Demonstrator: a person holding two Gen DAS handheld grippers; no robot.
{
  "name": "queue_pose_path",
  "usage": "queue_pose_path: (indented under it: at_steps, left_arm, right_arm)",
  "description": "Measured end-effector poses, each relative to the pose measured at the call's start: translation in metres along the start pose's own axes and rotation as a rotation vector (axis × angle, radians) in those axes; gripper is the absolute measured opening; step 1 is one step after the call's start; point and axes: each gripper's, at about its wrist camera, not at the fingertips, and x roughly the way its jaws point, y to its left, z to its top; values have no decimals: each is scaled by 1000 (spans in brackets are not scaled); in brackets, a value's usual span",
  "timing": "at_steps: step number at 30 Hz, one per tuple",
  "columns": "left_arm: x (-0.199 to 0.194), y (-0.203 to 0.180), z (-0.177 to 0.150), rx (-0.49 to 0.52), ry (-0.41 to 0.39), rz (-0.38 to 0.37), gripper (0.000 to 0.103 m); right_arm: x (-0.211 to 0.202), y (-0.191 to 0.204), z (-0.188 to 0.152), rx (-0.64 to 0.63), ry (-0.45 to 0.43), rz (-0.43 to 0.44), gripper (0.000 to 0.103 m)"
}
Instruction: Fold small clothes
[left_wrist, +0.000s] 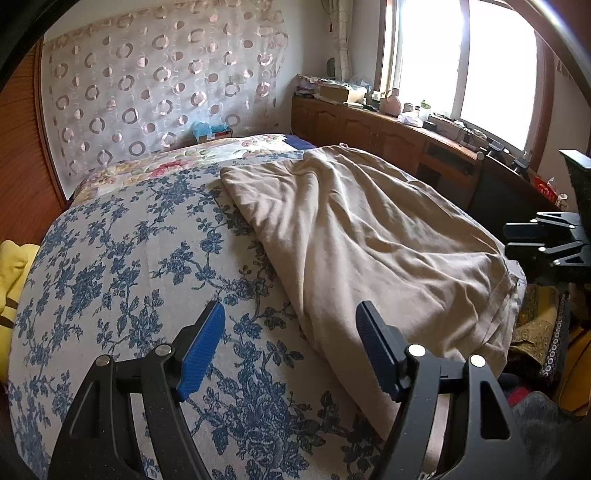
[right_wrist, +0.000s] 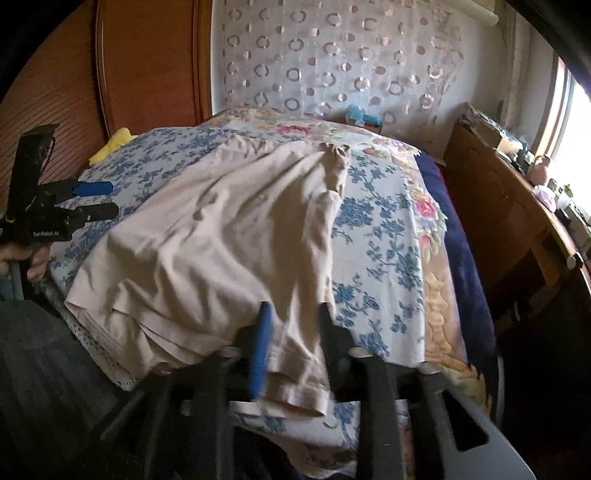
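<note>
The beige garment (right_wrist: 207, 236) lies spread on the floral bedspread (left_wrist: 122, 236), its long axis running away from both grippers toward the headboard. Its near corner sits right at the right gripper (right_wrist: 291, 343): the sleeve hem lies between the jaws, which stand partly apart, and motion blur keeps me from telling whether the pads press the cloth. The left gripper (left_wrist: 291, 350) hangs wide and empty over bare bedspread, the garment's edge just to its right. So the right hand is nearer. The garment's near end droops over the bed edge, and its folded layers are hard to make out.
</note>
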Motion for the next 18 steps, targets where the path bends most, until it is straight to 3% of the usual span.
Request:
queue_pose_path:
  at_steps: [2, 12, 18]
  left_arm:
    - [-2, 0, -3, 4, 5, 2, 74]
    - [-6, -10, -15, 37, 59, -81, 74]
    - [3, -22, -20, 67, 117, -132, 62]
  right_arm:
    - [8, 2, -2, 5, 9, 10, 47]
    - [44, -16, -14, 68, 73, 2, 48]
    - [51, -25, -21, 115, 98, 20, 52]
